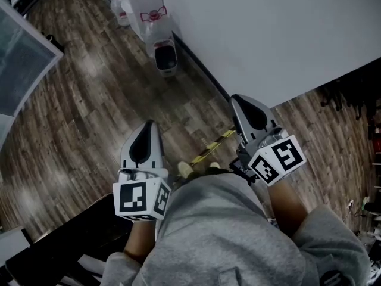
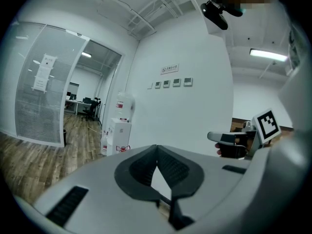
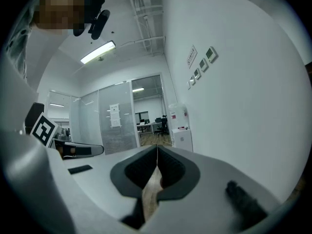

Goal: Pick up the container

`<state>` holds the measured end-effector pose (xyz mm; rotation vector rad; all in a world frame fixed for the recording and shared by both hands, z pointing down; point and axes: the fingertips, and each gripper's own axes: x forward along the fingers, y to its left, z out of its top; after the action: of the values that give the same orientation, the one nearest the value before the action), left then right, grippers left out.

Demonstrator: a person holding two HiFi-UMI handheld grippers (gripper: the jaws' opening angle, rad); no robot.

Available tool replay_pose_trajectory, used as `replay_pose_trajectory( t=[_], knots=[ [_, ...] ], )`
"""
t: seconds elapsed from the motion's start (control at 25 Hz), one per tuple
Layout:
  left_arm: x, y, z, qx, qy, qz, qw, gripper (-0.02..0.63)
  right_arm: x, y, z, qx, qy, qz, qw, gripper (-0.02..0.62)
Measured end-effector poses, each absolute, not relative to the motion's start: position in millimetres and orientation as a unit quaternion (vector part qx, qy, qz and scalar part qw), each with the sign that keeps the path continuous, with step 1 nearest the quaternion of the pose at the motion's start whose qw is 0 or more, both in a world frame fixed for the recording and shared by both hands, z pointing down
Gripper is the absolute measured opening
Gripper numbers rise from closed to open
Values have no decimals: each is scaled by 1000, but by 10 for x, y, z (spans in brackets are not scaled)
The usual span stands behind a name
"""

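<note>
My left gripper (image 1: 150,124) is held out over the wooden floor, its jaws shut with nothing between them. In the left gripper view its dark pads (image 2: 157,146) meet at the tips. My right gripper (image 1: 234,98) is level beside it, close to the white wall, and is also shut and empty. Its pads (image 3: 157,147) touch at the tips in the right gripper view. Each gripper shows at the edge of the other's view. No container that I can pick out shows in any view.
A white wall (image 1: 268,34) runs along the right. A water dispenser (image 1: 156,16) stands against it, with a small dark-mouthed white bin (image 1: 165,57) at its foot. A glass partition (image 1: 18,58) is at the left, yellow-black tape (image 1: 214,145) lies on the floor, and dark furniture (image 1: 53,249) sits at the bottom left.
</note>
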<state>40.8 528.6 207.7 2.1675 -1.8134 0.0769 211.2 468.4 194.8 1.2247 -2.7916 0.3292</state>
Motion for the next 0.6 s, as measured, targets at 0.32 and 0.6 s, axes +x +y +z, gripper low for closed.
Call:
replay_pose_trajectory(
  t=[0.32, 0.6],
  knots=[
    [288, 5259, 2043, 757, -635, 25, 152, 14, 1960, 4623, 1884, 396, -913, 98, 33, 25],
    [218, 5192, 2066, 752, -641, 25, 150, 14, 1892, 4487, 1853, 388, -917, 93, 22, 25]
  ],
)
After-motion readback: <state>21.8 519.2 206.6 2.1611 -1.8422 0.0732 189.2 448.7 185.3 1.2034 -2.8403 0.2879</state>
